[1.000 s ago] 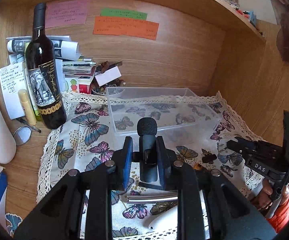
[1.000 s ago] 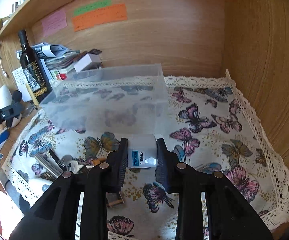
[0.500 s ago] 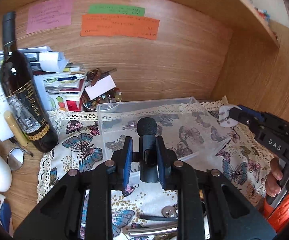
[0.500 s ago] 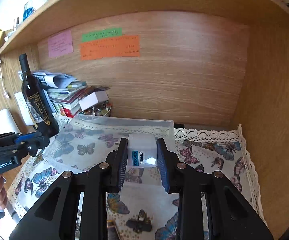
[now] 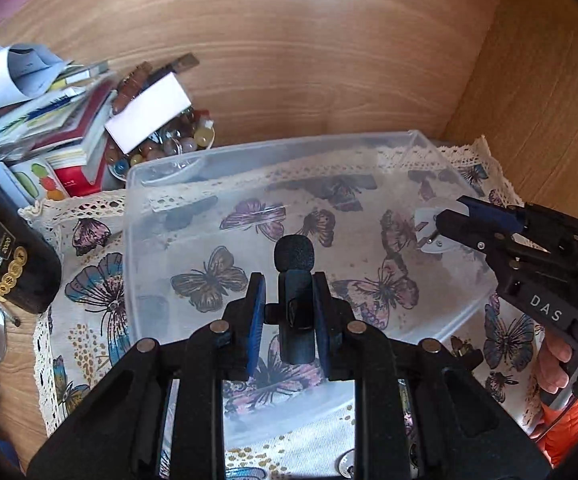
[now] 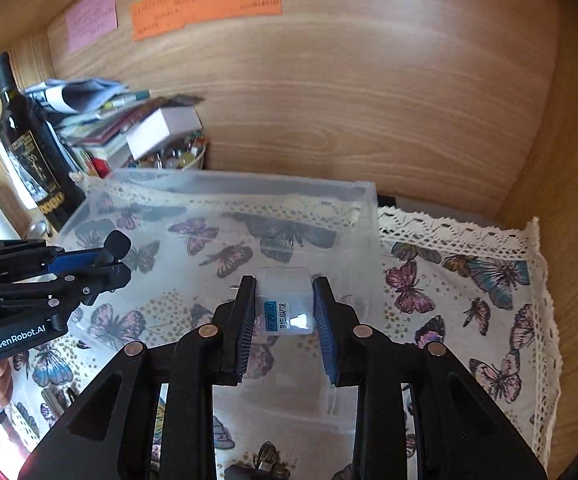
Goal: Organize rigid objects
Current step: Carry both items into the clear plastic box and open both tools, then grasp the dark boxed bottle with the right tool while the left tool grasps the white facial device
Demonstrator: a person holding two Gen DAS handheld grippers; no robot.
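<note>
A clear plastic bin [image 5: 161,176] [image 6: 249,184] stands on the butterfly tablecloth [image 5: 89,280] [image 6: 469,280]. My left gripper [image 5: 290,304] is shut on a small black clip microphone [image 5: 294,256] with a foam tip, held over the bin's middle. My right gripper [image 6: 285,312] is shut on a white travel adaptor [image 6: 287,300] with a blue label, held over the bin's right part. The right gripper also shows in the left wrist view [image 5: 441,232], the left gripper in the right wrist view [image 6: 109,256]. The bin looks empty.
A dark wine bottle [image 5: 5,256] [image 6: 29,148] stands left of the bin. A stack of papers and books [image 5: 49,120] and a bowl of beads [image 5: 177,140] sit behind it on the left. Wooden walls close the back and right. Small items lie at the cloth's near edge [image 6: 261,464].
Both grippers have moved forward and down over the bin with their objects still held. The views now look down into the bin, and the two grippers are closer together.
</note>
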